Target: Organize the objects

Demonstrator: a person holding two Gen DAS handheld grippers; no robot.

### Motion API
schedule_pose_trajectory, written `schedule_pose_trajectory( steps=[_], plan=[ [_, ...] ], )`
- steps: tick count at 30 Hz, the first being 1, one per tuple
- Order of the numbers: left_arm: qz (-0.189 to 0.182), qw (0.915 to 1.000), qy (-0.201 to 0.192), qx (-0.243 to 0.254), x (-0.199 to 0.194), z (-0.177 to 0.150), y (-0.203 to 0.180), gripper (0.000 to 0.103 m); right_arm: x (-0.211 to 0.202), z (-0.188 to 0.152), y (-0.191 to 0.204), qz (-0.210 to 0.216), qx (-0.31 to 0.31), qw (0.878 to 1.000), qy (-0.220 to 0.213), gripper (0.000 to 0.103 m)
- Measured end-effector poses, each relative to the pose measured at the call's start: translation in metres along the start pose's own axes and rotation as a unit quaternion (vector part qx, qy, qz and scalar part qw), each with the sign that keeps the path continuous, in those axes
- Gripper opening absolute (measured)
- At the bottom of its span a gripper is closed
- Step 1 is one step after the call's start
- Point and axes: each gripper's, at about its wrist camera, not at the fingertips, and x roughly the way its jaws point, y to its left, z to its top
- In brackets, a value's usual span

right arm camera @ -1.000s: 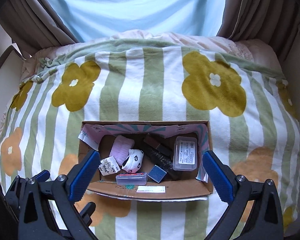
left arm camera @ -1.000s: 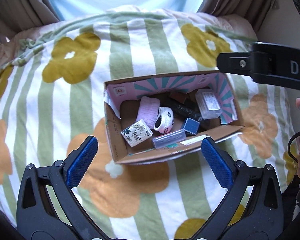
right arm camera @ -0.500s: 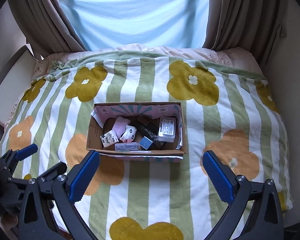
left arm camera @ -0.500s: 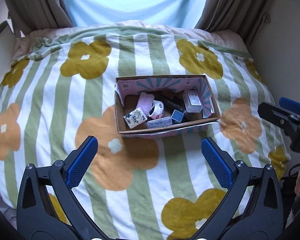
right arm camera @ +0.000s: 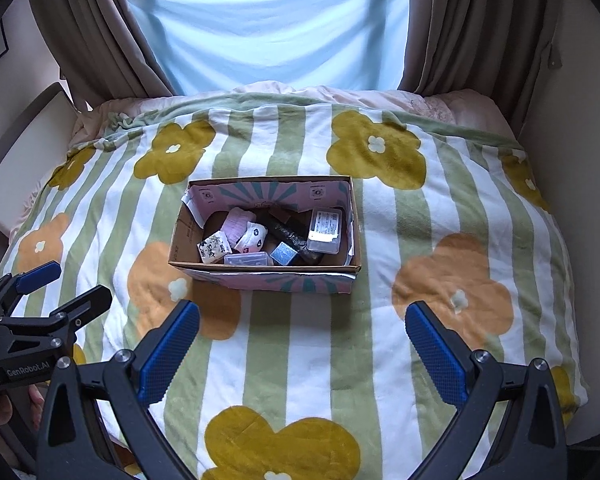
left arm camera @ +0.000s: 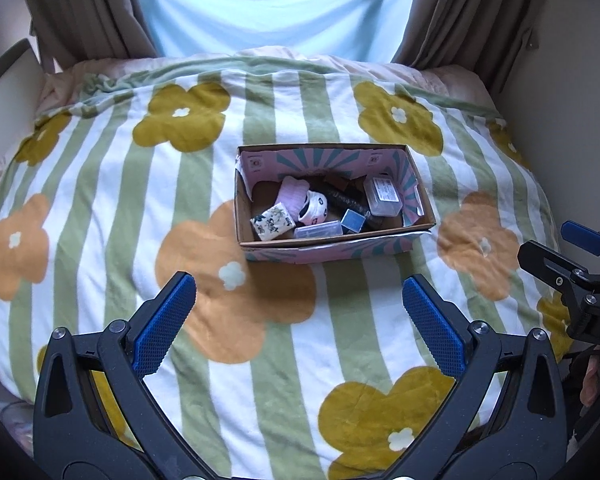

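An open cardboard box [left arm camera: 340, 245] [right arm camera: 260, 270] with a pink and teal lining sits mid-bed. Inside lie a pink sock [left arm camera: 292, 194] [right arm camera: 236, 222], a panda-print sock [left arm camera: 314, 208] [right arm camera: 254, 238], a floral tissue pack [left arm camera: 271, 222] [right arm camera: 214, 247], a clear flat case [left arm camera: 320, 230] [right arm camera: 247, 259], a small blue cube [left arm camera: 353, 220] [right arm camera: 284, 254], a dark long object [left arm camera: 346, 200] [right arm camera: 288, 236] and a clear lidded box [left arm camera: 382, 195] [right arm camera: 325, 230]. My left gripper [left arm camera: 300, 322] and right gripper [right arm camera: 302, 338] hang open and empty, well short of the box.
The bed carries a striped blanket with big flowers [left arm camera: 100, 200] [right arm camera: 440, 200]. Brown curtains [right arm camera: 460, 20] and a pale blue sheer frame the far end. A wall [left arm camera: 572, 80] runs along the right, a white headboard-like panel [right arm camera: 24, 136] along the left.
Both grippers have pulled back and up from the box, which now looks smaller and farther away. The box contents have not moved.
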Motion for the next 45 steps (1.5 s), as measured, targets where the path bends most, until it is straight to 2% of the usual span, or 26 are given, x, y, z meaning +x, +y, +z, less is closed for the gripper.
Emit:
schedule_pose_trajectory(
  steps=[45],
  plan=[
    [0.009, 0.9996, -0.025, -0.003, -0.013, 0.002, -0.001, 0.103, -0.008, 0.006, -0.003, 0.0, -0.002, 1.0, -0.014, 0.102]
  ],
)
